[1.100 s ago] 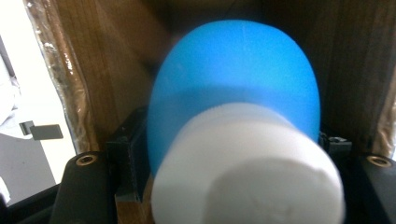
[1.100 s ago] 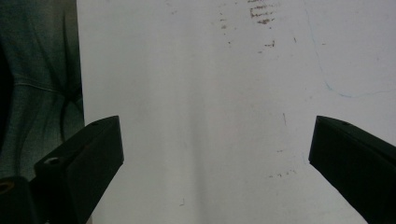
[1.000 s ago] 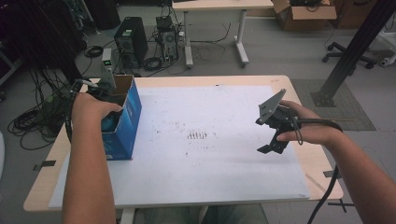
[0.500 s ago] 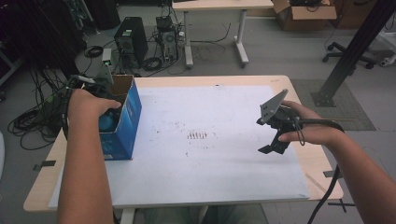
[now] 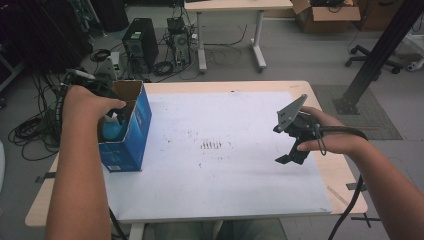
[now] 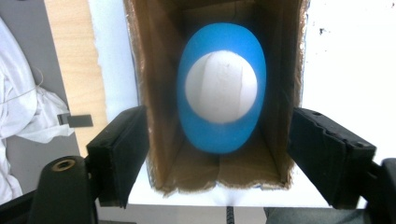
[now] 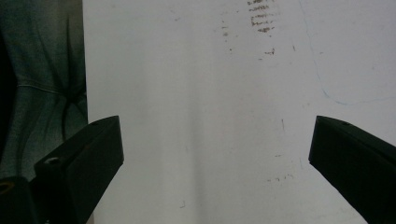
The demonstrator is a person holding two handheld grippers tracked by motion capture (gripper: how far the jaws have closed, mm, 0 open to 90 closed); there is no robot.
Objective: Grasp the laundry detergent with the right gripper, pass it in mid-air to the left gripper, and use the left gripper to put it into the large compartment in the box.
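A blue cardboard box stands open-topped at the left of the white sheet. Inside it stands a blue bottle with a round white cap, also seen over the box's rim in the high view. My left gripper hovers over the box mouth, pointing straight down. Its jaws have just been opening and stand wide outside the box walls, with the bottle below them untouched. My right gripper is held above the right of the sheet, open with nothing in it.
The white sheet, with dark smudges at its middle, covers most of the wooden table. Beyond the table are computer towers, cables and another desk. A white cloth lies on the floor to the left.
My left hand has lifted up out of the box and its jaws have spread, leaving the bottle standing inside. The right hand has not moved.
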